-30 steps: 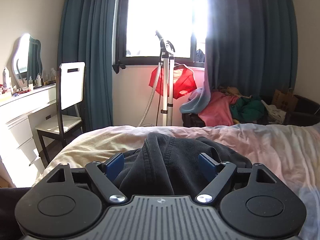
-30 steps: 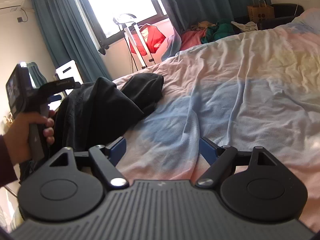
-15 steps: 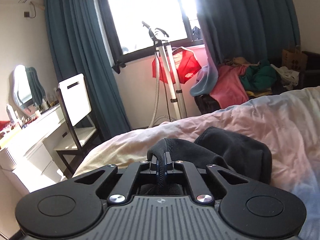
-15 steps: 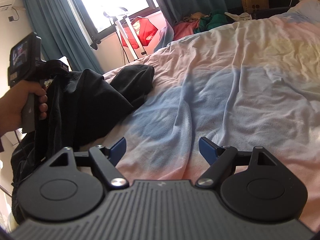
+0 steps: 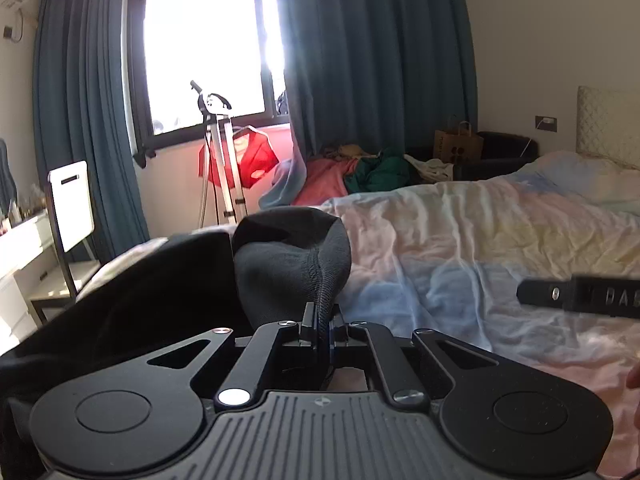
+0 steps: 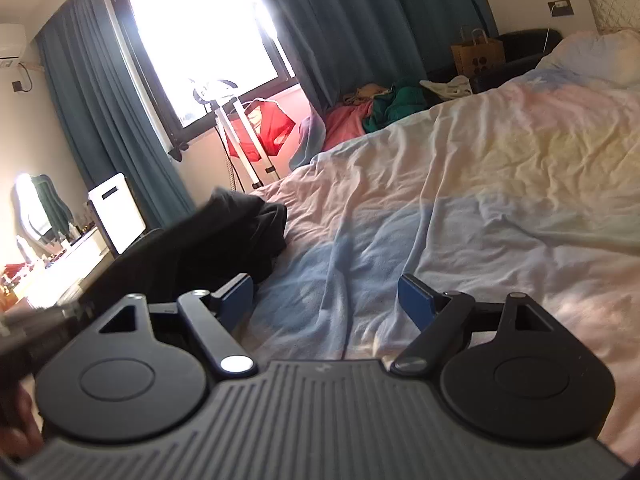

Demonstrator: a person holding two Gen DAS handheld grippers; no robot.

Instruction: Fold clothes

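The left hand-held gripper [image 5: 320,322] has its 2 fingers pressed together, pinching a ridge of dark cloth [image 5: 292,264] that rises just beyond the tips. The right hand-held gripper [image 6: 326,298] has its 2 blue-padded fingers [image 6: 416,300] spread wide apart with nothing between them, held low and pointing toward the far left. A blurred part of a hand [image 6: 16,420] shows at the near left edge of the right wrist view.
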